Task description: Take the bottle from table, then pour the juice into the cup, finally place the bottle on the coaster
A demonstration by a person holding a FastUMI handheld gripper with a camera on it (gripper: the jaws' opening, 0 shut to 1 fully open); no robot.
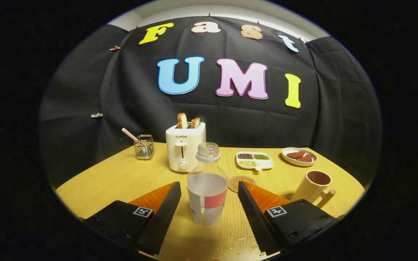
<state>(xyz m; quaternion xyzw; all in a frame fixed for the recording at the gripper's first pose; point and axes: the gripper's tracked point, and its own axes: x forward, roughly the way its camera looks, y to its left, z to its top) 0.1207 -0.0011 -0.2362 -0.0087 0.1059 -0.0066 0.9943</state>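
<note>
Black fingers (165,214) of the claw (209,212) fill the bottom centre of the frame, spread wide, each with an orange panel behind its inner edge and a square marker on its block. Between them stands the bottle (207,185), upright on the desk (122,177), clear plastic with a clear cap, a red and white label around its lower half and pale liquid up to roughly the middle. Neither finger touches it; a gap of bare wood shows on both sides, so the claw holds nothing. A few water drops (243,242) lie on the wood at the bottom of the frame, between the fingers.

Just right of the bottle and beyond the right finger's tip lies the round coaster (240,182), flat and partly hidden by that finger. Further right, in the lower right of the frame, the cream cup (312,186) stands upright with a dark inside and a wooden handle pointing right.

Behind the bottle, at the frame's centre, a white toaster (184,150) holds two slices of bread (188,121). Left of it is a small wire holder (144,146) with a pink stick leaning out. Right of the toaster sit a divided dish (255,160) of beans and seeds and an oval plate (299,156) with reddish pieces.
</note>
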